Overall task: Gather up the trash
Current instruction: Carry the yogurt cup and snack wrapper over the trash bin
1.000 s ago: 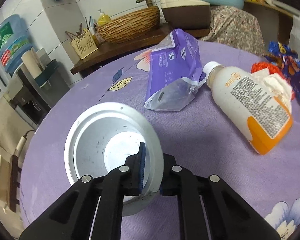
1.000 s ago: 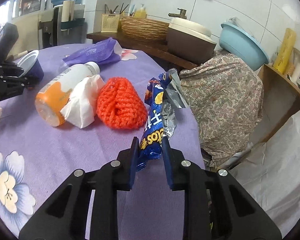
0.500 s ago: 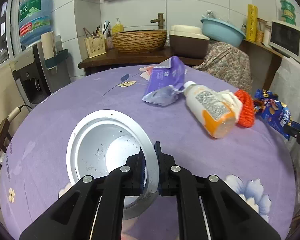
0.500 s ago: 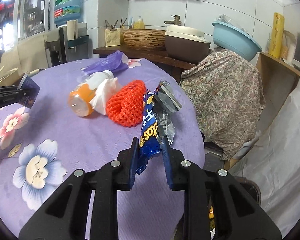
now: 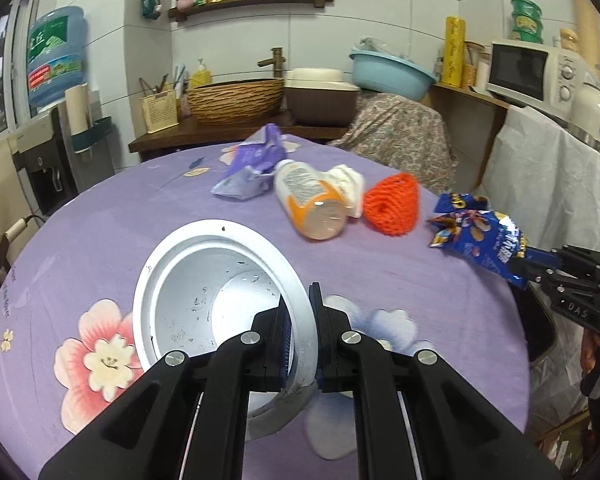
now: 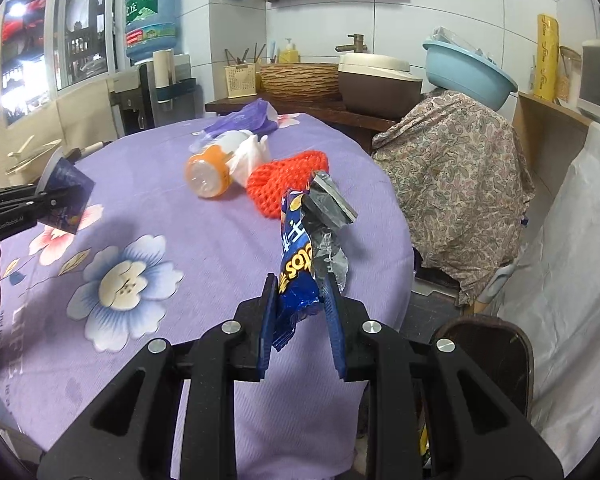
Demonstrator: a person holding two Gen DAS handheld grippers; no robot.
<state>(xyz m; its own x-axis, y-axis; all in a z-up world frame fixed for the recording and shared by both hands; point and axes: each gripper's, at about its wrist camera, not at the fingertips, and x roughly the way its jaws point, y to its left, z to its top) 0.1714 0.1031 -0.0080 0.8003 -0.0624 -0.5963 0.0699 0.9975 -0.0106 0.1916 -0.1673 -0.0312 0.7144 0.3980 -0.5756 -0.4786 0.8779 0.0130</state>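
My left gripper [image 5: 299, 322] is shut on the rim of an empty paper cup [image 5: 204, 288], silver inside, held above the purple table [image 5: 380, 276]; the cup shows dark blue in the right wrist view [image 6: 66, 196]. My right gripper [image 6: 302, 320] is shut on a blue snack bag [image 6: 296, 256], lifted at the table's right edge; the bag also shows in the left wrist view [image 5: 480, 240]. On the table lie a plastic bottle [image 5: 312, 204] with an orange base, a white tissue [image 5: 348, 188], an orange knitted net [image 5: 392, 208] and a purple pouch [image 5: 252, 164].
A chair draped with paisley cloth [image 6: 456, 176] stands at the table's far right. A dark round bin rim [image 6: 488, 356] sits below the table edge beside a white sheet [image 6: 572, 264]. A counter with a wicker basket [image 5: 236, 100] is behind.
Both grippers have drawn back and up from the table. The left carries the cup, the right carries the snack bag away from the orange net toward the table's right edge.
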